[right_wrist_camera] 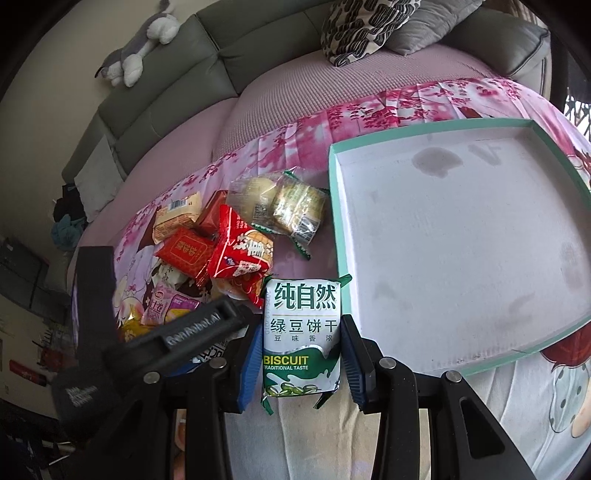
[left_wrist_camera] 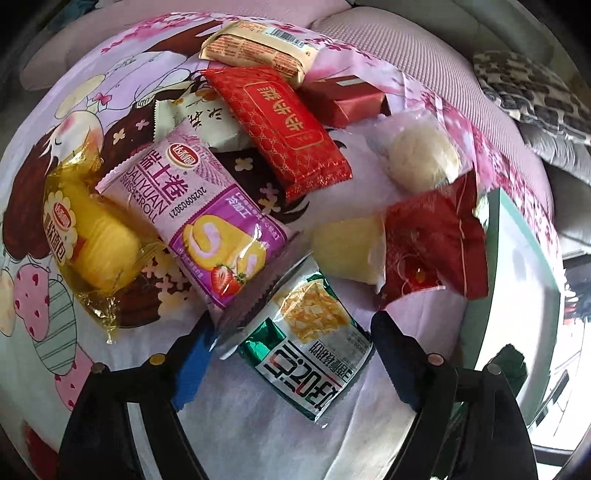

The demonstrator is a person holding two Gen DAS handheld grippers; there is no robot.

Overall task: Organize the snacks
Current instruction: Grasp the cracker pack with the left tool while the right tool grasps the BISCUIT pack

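Note:
My right gripper (right_wrist_camera: 303, 354) is shut on a white and green mung bean biscuit pack (right_wrist_camera: 301, 332), held just left of the teal-rimmed white tray (right_wrist_camera: 461, 240). My left gripper (left_wrist_camera: 291, 321) stands open over a green and white snack pack (left_wrist_camera: 306, 354). That pack lies between its fingers, its crimped end by the left pad, with a gap to the right pad. Beyond lies a pile of snacks: a purple Swiss roll pack (left_wrist_camera: 192, 218), a yellow soft bread (left_wrist_camera: 96, 251), a red pack (left_wrist_camera: 284, 125), a red and clear cake pack (left_wrist_camera: 406, 247) and a round bun (left_wrist_camera: 421, 155).
Everything lies on a pink printed cloth (right_wrist_camera: 406, 99) spread over a sofa seat. The tray's edge (left_wrist_camera: 517, 277) is right of the pile. Patterned cushions (right_wrist_camera: 369, 26) and a plush toy (right_wrist_camera: 136, 48) sit on the grey-green sofa back. The left gripper's body (right_wrist_camera: 192, 332) crosses the right wrist view.

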